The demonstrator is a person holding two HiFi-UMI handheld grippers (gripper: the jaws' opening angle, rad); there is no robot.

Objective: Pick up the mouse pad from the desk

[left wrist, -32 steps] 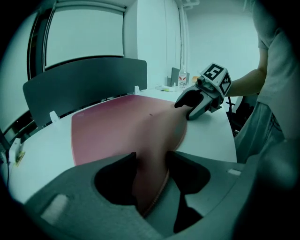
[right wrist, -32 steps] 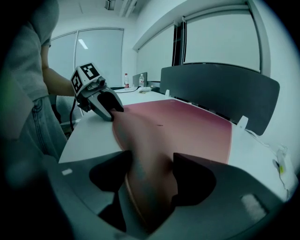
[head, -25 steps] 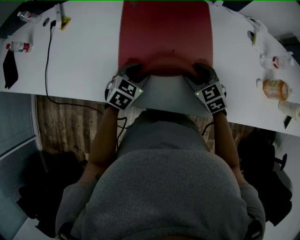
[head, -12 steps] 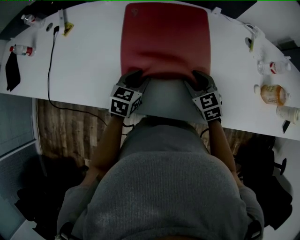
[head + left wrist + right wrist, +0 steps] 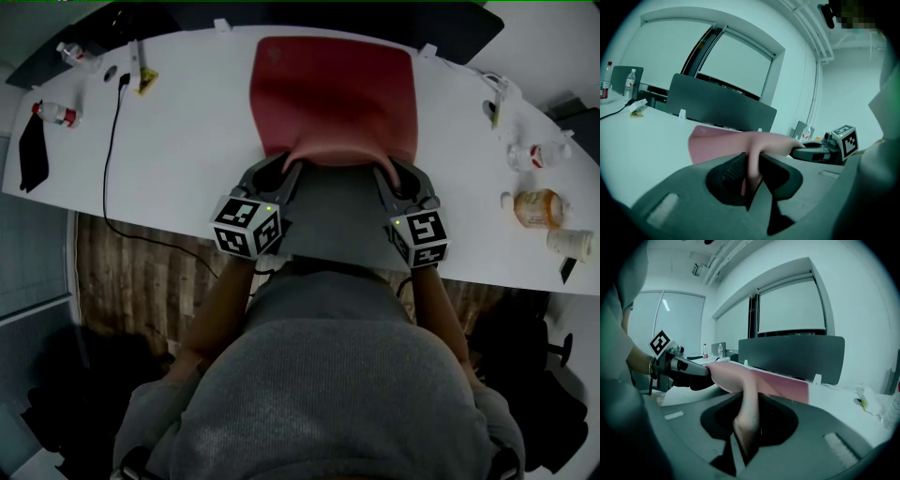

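Sagging limply, the mouse pad seems light; left gripper and right gripper just closed onto its near corners

The mouse pad is red, its underside seemingly paler pink, the desk white, the cable black.

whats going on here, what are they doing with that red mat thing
A person is picking up the flat red mouse pad from the white desk, with a handheld gripper in each hand. The left gripper and the right gripper have just been closing their fingers, which now pinch the pad's near edge at its two corners. That edge is raised and curled up off the desk, while the far part looks to lie flat.
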